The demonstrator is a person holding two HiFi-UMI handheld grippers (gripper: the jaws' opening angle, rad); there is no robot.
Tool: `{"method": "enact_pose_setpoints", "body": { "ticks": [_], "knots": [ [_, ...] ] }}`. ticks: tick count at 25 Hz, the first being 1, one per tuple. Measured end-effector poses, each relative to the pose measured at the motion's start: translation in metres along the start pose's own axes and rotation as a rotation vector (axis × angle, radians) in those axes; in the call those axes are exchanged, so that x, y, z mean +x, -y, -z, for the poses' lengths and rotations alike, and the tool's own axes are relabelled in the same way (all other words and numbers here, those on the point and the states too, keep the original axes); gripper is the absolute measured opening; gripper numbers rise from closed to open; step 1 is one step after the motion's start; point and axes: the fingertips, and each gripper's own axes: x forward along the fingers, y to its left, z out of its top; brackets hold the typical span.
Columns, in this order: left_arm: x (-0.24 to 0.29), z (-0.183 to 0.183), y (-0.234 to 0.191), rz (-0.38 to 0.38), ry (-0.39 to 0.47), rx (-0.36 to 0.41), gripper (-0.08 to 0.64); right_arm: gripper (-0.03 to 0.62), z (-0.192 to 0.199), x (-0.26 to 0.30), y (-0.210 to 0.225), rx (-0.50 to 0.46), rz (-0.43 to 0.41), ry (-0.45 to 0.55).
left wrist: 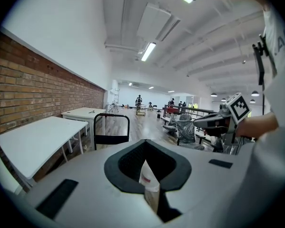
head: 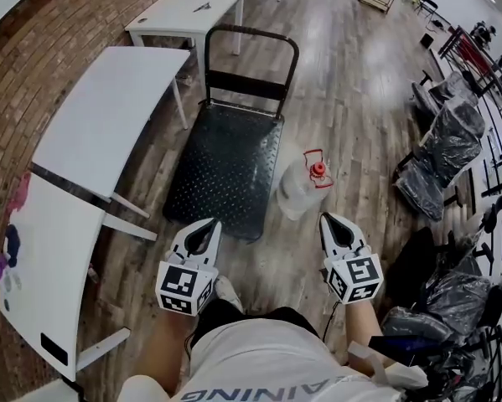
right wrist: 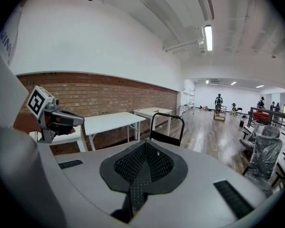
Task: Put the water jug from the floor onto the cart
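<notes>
**Spotter:** What does the head view give you?

**Me:** The water jug [head: 301, 189] stands on the floor, just beside the right edge of the cart [head: 225, 166] and not on it. My left gripper [head: 202, 234] and right gripper [head: 338, 229] both hang short of it.

**Spotter:** And the left gripper view?

**Me:** The tongs are pressed together, with a small white strip [left wrist: 148, 179] at the seam. I can't tell whether it's pinched or stuck to a pad. There's no jug here, only the cart's push bar [left wrist: 111, 127] ahead.

**Spotter:** The right gripper view?

**Me:** The tongs are pressed together with nothing between them. The jug is out of frame here too.

**Spotter:** How will it handle?

**Me:** I judge it heavy if it's full, and I can't tell how full it is. It looks like stiff, clear plastic with smooth, round walls that would slip in a pinch. I'd take the red carry handle [head: 313, 152] by the cap with one gripper and steady the body low down with the other.
</notes>
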Motion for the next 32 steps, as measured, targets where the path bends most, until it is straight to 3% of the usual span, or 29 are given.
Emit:
{"method": "enact_pose_setpoints", "body": {
  "ticks": [7,14,23,32],
  "knots": [
    [0.011,-0.007,-0.062,-0.002,-0.008,-0.004,0.002,0.006,-0.019,0.045,-0.020,-0.001,0.007,-0.008],
    [0.033,-0.011,-0.077,0.009,-0.024,-0.004,0.002,0.006,-0.022,0.073,-0.010,0.024,0.015,0.000],
    [0.105,-0.044,-0.066,-0.041,0.006,0.011,0.002,0.006,-0.031,0.115,0.058,0.041,-0.028,0.052],
    [0.181,-0.075,-0.056,-0.106,-0.015,0.044,0.002,0.006,-0.035,0.177,0.141,0.077,-0.097,0.060]
  ]
}}
